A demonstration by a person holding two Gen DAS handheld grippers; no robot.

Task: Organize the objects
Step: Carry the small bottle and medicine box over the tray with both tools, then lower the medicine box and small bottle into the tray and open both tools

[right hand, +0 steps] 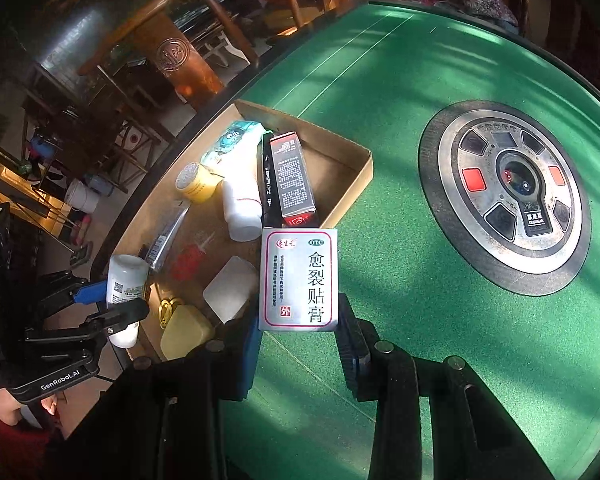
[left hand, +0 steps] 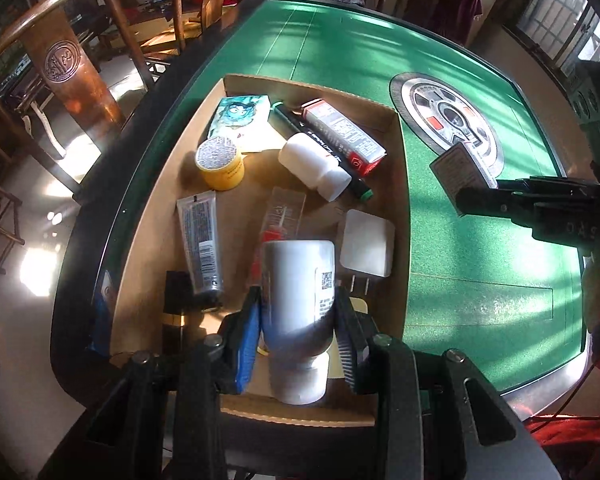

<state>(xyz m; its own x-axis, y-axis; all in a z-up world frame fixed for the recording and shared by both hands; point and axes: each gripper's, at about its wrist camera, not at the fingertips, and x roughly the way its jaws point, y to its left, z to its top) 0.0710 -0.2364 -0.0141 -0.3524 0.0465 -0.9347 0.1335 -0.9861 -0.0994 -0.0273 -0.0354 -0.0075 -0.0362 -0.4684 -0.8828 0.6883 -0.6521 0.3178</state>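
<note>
My left gripper is shut on a white bottle, held cap toward me above the near end of a cardboard tray. The left gripper and the bottle also show in the right wrist view. My right gripper is shut on a small white medicine box with red Chinese print, held above the green table just right of the tray. In the left wrist view the right gripper and its box hover over the table.
The tray holds a yellow jar, a grey tube, a white bottle, a black marker, a red-and-grey box, a white charger and a cartoon packet. A round dial sits mid-table. Wooden chairs stand beyond the left edge.
</note>
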